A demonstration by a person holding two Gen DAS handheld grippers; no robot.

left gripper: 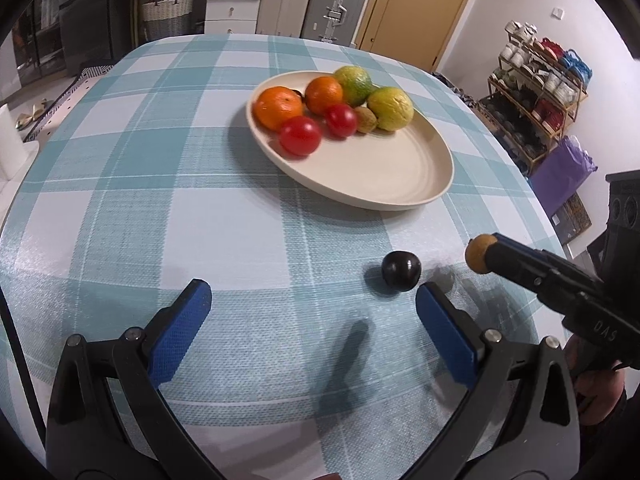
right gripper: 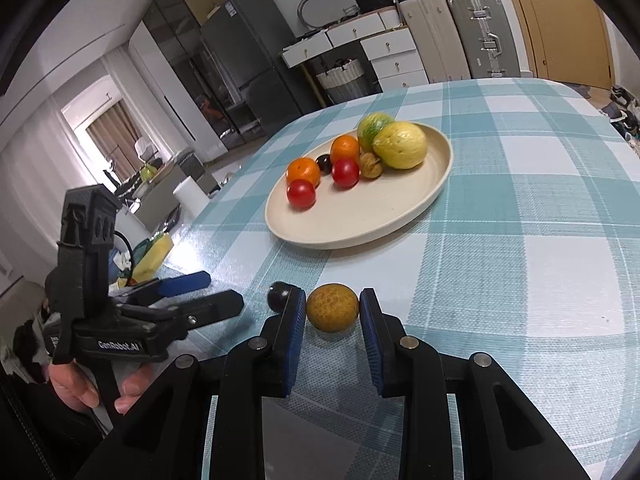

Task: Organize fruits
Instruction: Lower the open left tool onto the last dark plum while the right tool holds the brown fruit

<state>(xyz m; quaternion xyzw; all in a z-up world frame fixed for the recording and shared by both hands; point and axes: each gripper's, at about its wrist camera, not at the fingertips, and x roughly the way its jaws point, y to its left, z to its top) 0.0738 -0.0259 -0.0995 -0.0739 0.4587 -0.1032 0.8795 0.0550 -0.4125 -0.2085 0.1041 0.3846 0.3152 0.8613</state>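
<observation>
A: How is the right claw [right gripper: 333, 312] seen to stand?

B: It is closed narrow on a small round brown fruit [right gripper: 333, 309], which is pinched between the two blue pads. In the left wrist view the same brown fruit [left gripper: 480, 253] is seen at the tip of the right claw [left gripper: 486, 254], raised a little over the checked surface [left gripper: 200, 208].

A: And the left claw [left gripper: 312, 300]?

B: It is spread wide, and nothing is gripped between its blue pads. A dark round fruit [left gripper: 401, 271] is seen on the surface just ahead of its right-hand finger [left gripper: 444, 332]; whether the two are touching cannot be told. From the right wrist view that dark fruit [right gripper: 280, 295] is partly hidden behind one pad of the right claw, and the left claw [right gripper: 208, 292] is seen to its left, with a hand [right gripper: 96, 390] wrapped around its handle.

A: Where are the other fruits found?

B: They are gathered on a cream plate [left gripper: 380, 172] farther along the surface. Two oranges [left gripper: 279, 107], two red tomatoes [left gripper: 300, 135], two yellow-green citrus fruits [left gripper: 390, 108] and a small brown wrinkled fruit [left gripper: 366, 119] are crowded toward the plate's far side, while its near half is left bare. A second small dark fruit [right gripper: 324, 163] is seen between the oranges in the right wrist view.
</observation>
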